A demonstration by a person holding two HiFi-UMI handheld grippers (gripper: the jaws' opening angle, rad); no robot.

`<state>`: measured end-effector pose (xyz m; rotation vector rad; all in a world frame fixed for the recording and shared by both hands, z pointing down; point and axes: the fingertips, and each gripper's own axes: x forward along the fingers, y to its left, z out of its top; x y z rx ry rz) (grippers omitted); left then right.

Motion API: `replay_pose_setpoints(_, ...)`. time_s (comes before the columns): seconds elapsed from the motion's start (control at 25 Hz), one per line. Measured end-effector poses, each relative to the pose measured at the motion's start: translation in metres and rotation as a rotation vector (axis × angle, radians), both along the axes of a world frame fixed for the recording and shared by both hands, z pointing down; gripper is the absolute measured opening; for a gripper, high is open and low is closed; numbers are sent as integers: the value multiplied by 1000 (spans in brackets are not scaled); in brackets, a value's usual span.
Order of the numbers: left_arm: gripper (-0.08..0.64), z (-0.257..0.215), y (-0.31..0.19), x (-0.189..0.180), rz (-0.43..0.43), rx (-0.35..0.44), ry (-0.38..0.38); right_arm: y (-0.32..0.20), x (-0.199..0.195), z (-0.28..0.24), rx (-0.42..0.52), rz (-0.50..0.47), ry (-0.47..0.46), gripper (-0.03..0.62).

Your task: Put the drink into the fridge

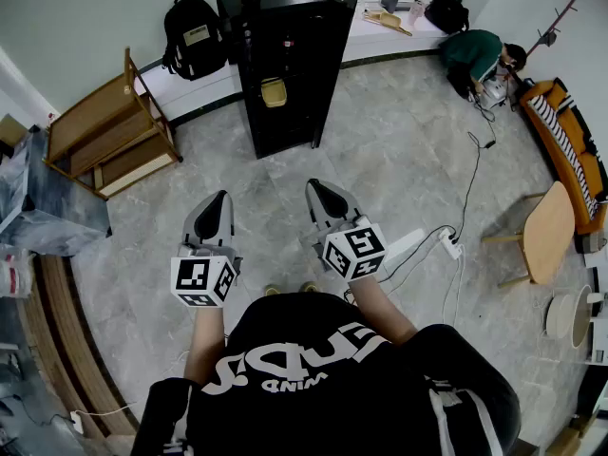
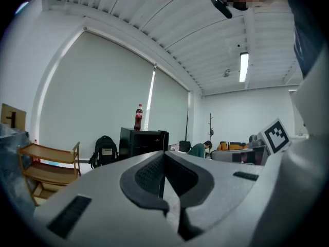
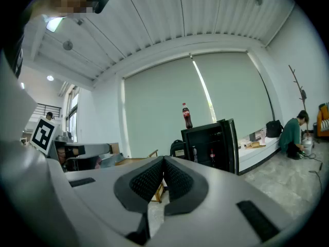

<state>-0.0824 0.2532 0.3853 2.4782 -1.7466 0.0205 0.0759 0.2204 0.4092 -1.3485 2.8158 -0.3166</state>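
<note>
The fridge (image 1: 285,55) is smooth black with a slight gloss. The floor (image 1: 399,188) is grey marbled tile with a dull sheen. The shelf (image 1: 104,136) is pale bare wood and the backpack (image 1: 195,36) is black cloth. The left gripper (image 1: 220,198) and right gripper (image 1: 316,186) have matt grey plastic shells and finely ribbed black pads (image 3: 146,181).

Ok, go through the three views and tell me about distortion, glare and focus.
Head view: evenly lit and sharp, with a wide-angle bend that tilts the fridge. Left gripper view: black corners, the ceiling lamp blown out white, the near jaws soft. Right gripper view: the same rounded warp, the bottle crisp, the jaws up close soft.
</note>
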Motion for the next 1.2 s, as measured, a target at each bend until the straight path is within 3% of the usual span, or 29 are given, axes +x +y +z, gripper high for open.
replay_pose_setpoints(0.48, 8, 3, -6, -23, 15, 2, -22, 1, -1, 1, 22, 49, -9, 15)
replay_pose_setpoints(0.8, 8, 0, -17, -26, 86, 19, -12, 4, -9, 5, 37, 85, 5, 15)
replay_pose_setpoints(1.0, 8, 1, -33, -20, 153, 49, -17, -13, -17, 10, 57, 89, -2, 15)
replay_pose_setpoints(1.2, 8, 6, -64, -24, 157, 48, -10, -43, -25, 15, 58, 85, -9, 15)
